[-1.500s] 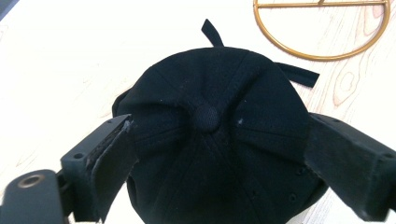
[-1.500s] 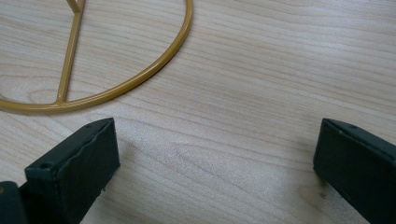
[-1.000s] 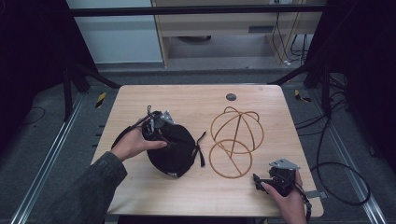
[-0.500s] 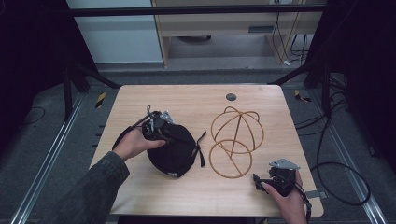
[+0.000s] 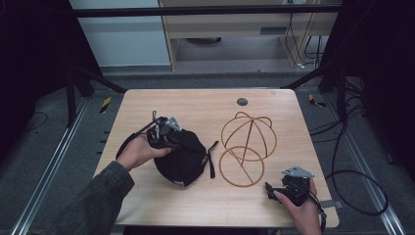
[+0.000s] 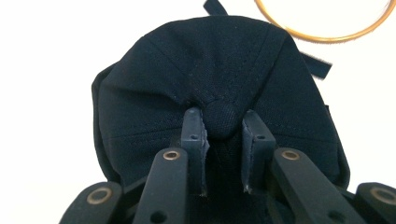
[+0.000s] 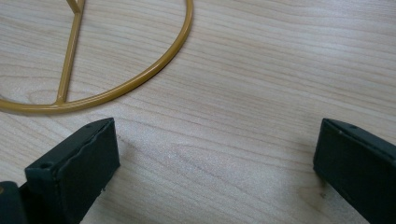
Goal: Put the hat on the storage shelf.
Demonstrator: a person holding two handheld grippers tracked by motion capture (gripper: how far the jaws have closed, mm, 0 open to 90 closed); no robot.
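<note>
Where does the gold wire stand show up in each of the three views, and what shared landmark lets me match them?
High view: gold wire stand sits right of centre on the table, beside the black cap.
Left gripper view: an arc of its ring at the top right, beyond the cap.
Right gripper view: ring and one strut at the upper left, ahead of the open jaws.
Shared landmark: the stand's round base ring.
</note>
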